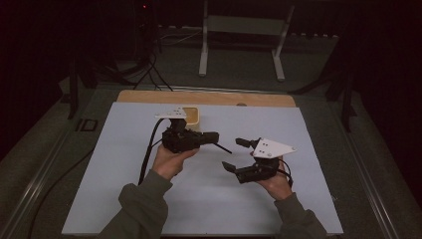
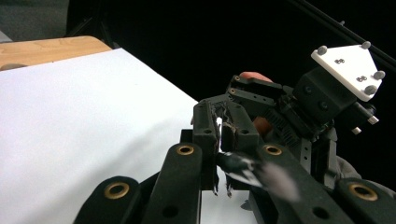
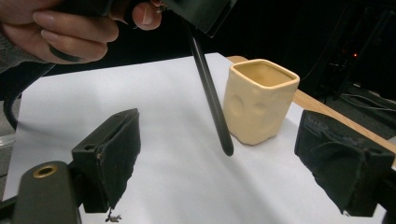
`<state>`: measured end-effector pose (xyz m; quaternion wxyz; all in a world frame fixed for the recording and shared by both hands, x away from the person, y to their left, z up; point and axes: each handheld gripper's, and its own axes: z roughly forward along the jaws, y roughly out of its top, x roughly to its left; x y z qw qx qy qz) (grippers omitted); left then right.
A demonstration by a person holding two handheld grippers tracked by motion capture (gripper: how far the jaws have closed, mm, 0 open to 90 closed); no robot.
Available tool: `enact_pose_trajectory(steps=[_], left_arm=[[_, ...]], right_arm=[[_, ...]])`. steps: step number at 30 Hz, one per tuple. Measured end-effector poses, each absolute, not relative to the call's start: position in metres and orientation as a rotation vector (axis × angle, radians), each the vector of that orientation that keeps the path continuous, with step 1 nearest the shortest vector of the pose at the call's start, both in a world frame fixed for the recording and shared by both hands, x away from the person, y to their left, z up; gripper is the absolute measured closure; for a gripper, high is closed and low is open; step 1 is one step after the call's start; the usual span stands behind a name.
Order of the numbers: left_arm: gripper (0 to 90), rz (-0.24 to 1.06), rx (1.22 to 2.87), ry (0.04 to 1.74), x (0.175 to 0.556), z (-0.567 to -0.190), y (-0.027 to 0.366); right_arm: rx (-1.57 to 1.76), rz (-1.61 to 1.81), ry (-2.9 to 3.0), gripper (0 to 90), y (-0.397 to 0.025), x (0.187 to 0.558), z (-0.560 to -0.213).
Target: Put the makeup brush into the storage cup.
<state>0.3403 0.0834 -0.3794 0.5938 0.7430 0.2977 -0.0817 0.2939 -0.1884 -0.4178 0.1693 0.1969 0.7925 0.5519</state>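
Right gripper view shows the left gripper [image 3: 196, 14] clamped on a black pen [image 3: 211, 98] beside the cream cup [image 3: 259, 100]; right gripper [image 3: 233, 158], jaws wide apart, should close squarely around the pen's free end.

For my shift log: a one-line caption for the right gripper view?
Open right gripper faces a black pen held by the left gripper, beside a cream cup.

My left gripper [image 1: 211, 137] covers most of the yellow cup [image 1: 193, 115] near the far edge of the white sheet [image 1: 124, 189] in the high view. In my left gripper view, the black pen [image 2: 243, 165] between my jaws blurs to a smear. In my right gripper view, the top edge cuts off the pen's upper end and my left hand [image 3: 70, 28].
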Motion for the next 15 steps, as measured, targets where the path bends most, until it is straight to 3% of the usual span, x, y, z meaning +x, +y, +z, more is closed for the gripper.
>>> enact_pose_trajectory(steps=[15], left_arm=[[85.6,-0.139,1.755,0.716,0.3416,-0.3772,0.0882]], right_arm=[[0.585,1.555,2.28,12.3,-0.1887,0.2949,-0.4233]])
